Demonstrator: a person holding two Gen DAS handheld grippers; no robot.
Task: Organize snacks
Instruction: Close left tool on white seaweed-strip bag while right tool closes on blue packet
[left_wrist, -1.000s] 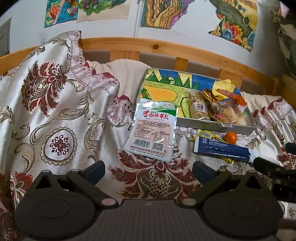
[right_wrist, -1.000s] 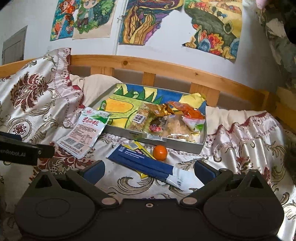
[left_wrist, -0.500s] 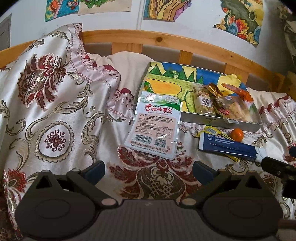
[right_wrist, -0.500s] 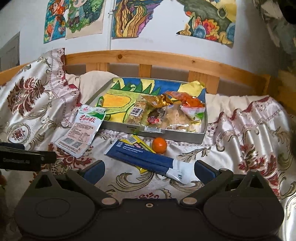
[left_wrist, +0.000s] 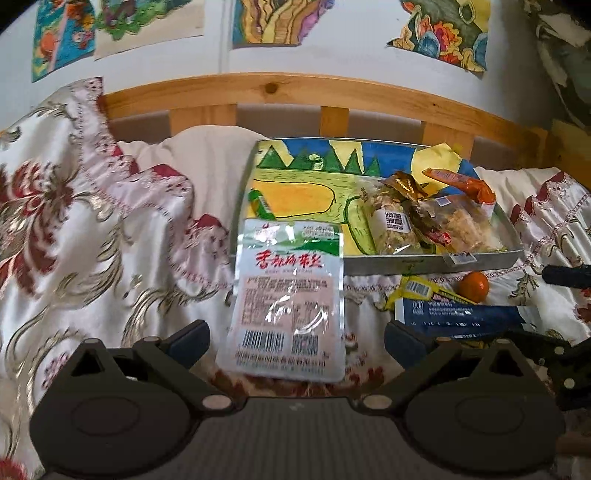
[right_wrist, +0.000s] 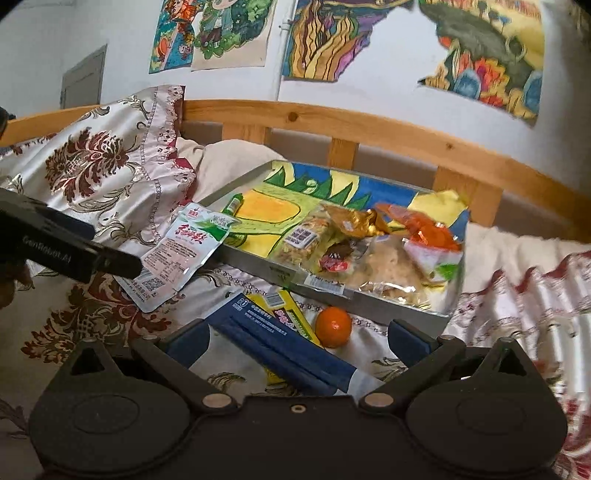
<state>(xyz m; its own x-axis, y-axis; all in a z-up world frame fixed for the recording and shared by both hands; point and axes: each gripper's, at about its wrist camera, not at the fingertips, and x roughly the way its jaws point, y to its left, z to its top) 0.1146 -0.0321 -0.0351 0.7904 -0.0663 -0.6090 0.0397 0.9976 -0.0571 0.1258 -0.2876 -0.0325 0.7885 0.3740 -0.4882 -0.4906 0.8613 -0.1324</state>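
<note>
Soft, even daylight fills both views, with faint shadows and small white glare spots on the clear snack pouch (left_wrist: 286, 295) and the satin bedspread (right_wrist: 110, 162). Fisheye distortion bows the wooden bed rail (left_wrist: 295, 88) and darkens the corners. Motion blur smears detail in both views, strongest toward the right edge.

Home bedrm, wood bed rail (left_wrist: 295, 88), kids' drawings (right_wrist: 210, 33)
</note>
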